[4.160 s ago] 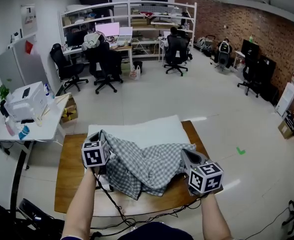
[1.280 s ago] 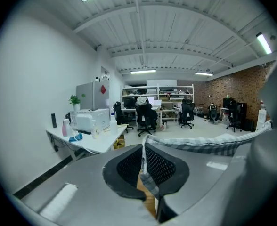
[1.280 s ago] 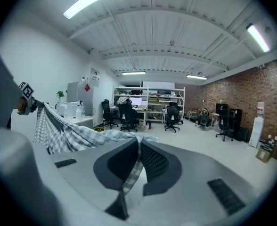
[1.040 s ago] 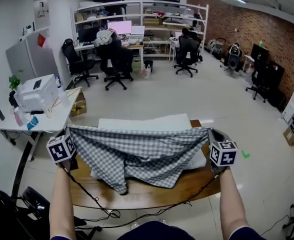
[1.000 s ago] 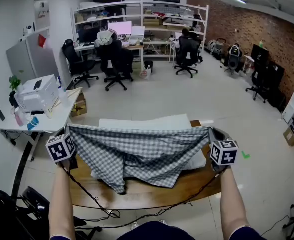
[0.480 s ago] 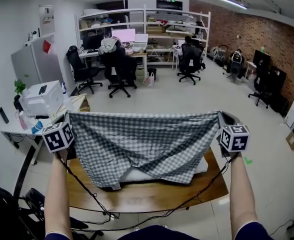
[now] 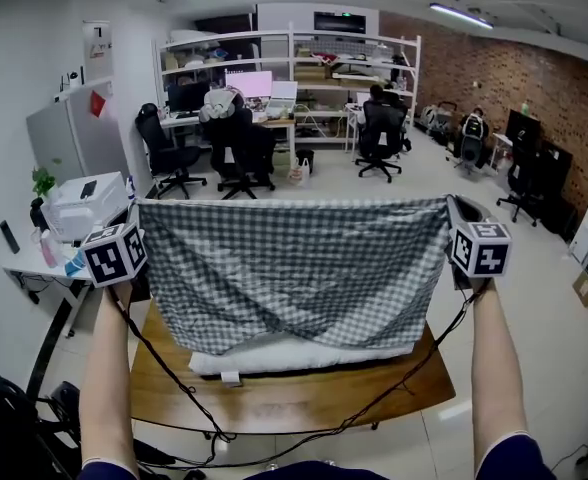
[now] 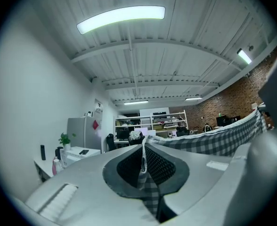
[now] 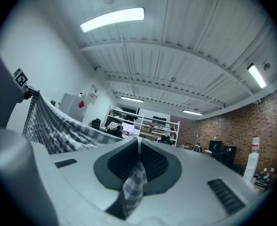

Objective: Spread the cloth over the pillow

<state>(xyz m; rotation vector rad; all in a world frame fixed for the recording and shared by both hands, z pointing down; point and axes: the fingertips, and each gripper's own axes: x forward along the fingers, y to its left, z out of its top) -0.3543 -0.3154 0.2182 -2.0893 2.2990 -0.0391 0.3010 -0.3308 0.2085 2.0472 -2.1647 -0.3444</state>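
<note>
The cloth (image 7: 294,268) looks light and floppy. The left gripper (image 7: 135,214) at nine o'clock and the right gripper (image 7: 454,210) at three each pinch a top corner, sensibly, above the pillow (image 7: 304,359).

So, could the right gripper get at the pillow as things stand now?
Probably not directly. The right gripper is shut on a corner of the checked cloth, high above the table, and the stretched cloth hangs in front of the white pillow, leaving only its near edge showing.
</note>
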